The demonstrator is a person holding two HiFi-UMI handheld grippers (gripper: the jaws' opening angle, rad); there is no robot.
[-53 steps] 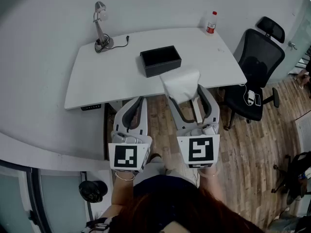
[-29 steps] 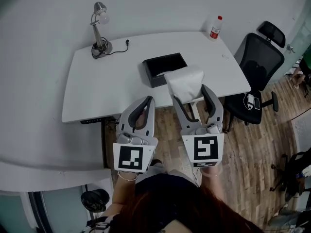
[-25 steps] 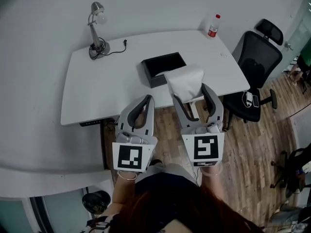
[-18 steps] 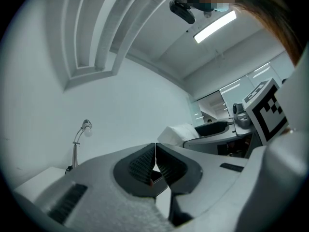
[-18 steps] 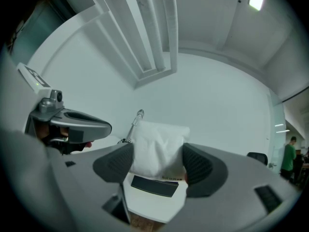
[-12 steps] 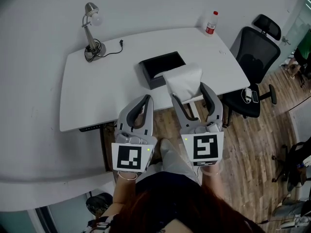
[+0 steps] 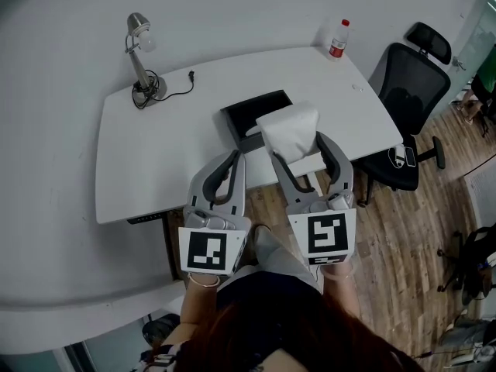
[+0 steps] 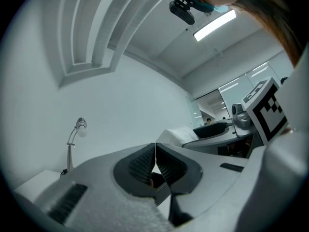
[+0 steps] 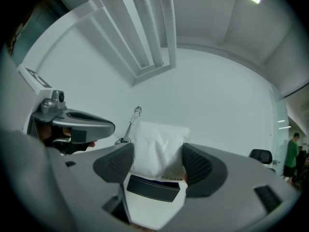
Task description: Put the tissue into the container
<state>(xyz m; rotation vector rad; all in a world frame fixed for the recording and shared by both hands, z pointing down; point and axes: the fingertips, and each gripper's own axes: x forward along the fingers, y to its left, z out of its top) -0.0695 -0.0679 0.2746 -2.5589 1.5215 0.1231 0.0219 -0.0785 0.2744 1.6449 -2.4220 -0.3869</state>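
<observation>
The tissue [image 7: 288, 130], a white wad, sat clamped between the two jaws of the right gripper [image 7: 297, 147] and stuck out past their tips. In the head view it hid the near right corner of the black container [image 7: 242, 113], which stood open-topped on the white table [image 7: 155, 161]. The part of the container's inside that showed was dark. The right gripper view gave what the head view did not: the container's long front wall just below the tissue, and a lamp [image 9: 133, 122] behind. The left gripper [image 7: 229, 160] was held just beside the right one. Its own view showed its jaws pressed together, pad to pad.
</observation>
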